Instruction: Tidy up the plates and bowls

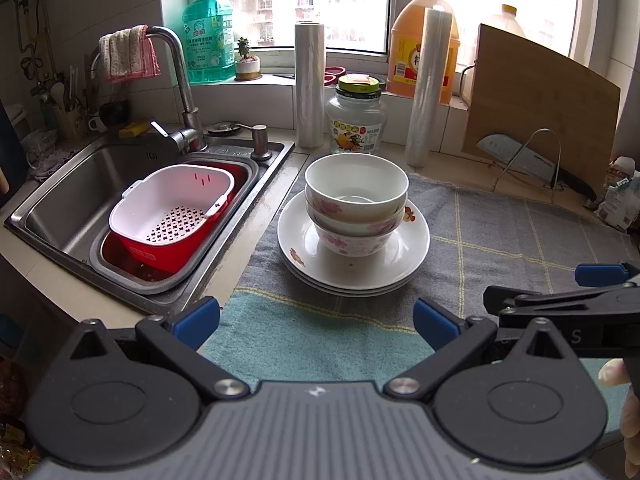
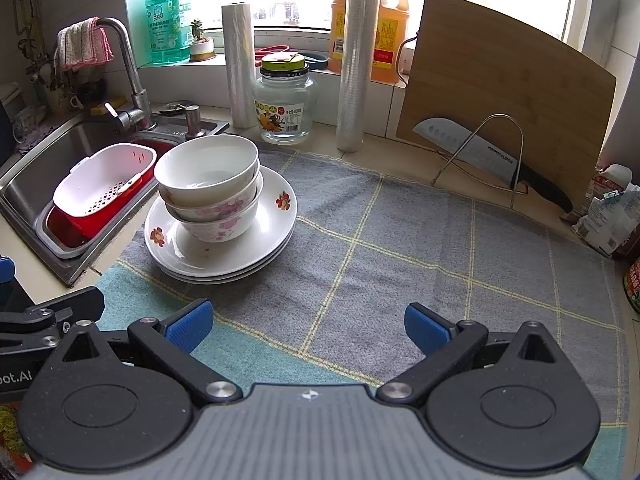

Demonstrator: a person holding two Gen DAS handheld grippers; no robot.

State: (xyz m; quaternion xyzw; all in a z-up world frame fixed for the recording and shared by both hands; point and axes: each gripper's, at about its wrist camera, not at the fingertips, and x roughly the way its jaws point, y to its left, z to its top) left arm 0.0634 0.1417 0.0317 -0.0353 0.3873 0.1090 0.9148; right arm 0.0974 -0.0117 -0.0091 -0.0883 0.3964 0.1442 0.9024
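Note:
Three white bowls (image 1: 356, 200) (image 2: 210, 188) with pink flower prints are nested in one stack. They stand on a stack of white plates (image 1: 408, 252) (image 2: 276, 224) on the grey checked cloth. My left gripper (image 1: 316, 318) is open, empty, and a short way in front of the plates. My right gripper (image 2: 308, 322) is open too, empty, and sits in front of and to the right of the stack. In the left wrist view the right gripper's blue fingertips (image 1: 600, 274) reach in from the right edge.
A steel sink (image 1: 80, 184) at left holds a white strainer basket (image 1: 168, 208) in a red tub. Behind the stack stand a glass jar (image 1: 356, 120), two film rolls (image 1: 428, 88), an oil jug and a faucet. A cutting board (image 2: 508, 96) and knife (image 2: 480, 156) lean at right.

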